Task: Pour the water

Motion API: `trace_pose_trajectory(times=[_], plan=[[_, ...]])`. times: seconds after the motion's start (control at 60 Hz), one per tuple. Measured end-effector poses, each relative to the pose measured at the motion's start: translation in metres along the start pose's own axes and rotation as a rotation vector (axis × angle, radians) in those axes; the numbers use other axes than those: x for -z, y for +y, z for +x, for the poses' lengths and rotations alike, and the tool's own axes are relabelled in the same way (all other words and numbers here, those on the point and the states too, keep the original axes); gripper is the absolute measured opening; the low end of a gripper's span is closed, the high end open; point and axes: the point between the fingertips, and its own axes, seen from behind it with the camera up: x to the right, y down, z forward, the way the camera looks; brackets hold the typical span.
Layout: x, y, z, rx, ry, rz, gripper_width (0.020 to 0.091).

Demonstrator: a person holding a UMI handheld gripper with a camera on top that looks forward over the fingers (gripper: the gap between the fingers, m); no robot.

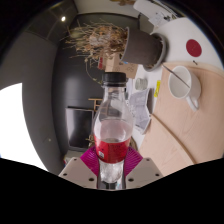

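Note:
A clear plastic bottle (pixel 112 120) with a black cap and a red label stands upright between my fingers. My gripper (pixel 112 158) is shut on the bottle, with both magenta pads (pixel 92 157) pressing on its lower part just below the label. Water shows in the bottle's lower half. Beyond the bottle to the right, a clear glass cup (pixel 141 115) stands on the pale tabletop (pixel 170 150).
A white round object with a handle (pixel 182 82) lies on the table farther right. A white appliance with a red button (pixel 180 40) stands behind it. A dried plant bunch (pixel 98 42) hangs beyond the bottle. Dark floor and a grey cabinet lie to the left.

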Motion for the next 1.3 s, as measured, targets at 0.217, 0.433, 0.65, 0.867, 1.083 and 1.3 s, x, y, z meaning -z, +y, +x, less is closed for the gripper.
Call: trace_pose_trajectory(times=[0.217,0.433,0.65,0.867,1.083,1.3], plan=[[-0.024,-0.033,0.019,-0.488,-0.065,-0.041,0.0274],[-0.039,-0.053,0.042,-0.655,-0.080,-0.033,0.0271],[-0.037,-0.055,0.036,-0.574,-0.071,-0.070,0.0270],[-0.022,-0.072,-0.026,-0.075,-0.097,-0.083,0.0270],[0.014,-0.145,-0.087,0.654,-0.079,0.058,0.0271],[0.046,-0.242,-0.067,1.148,0.090,0.199,0.0271]])
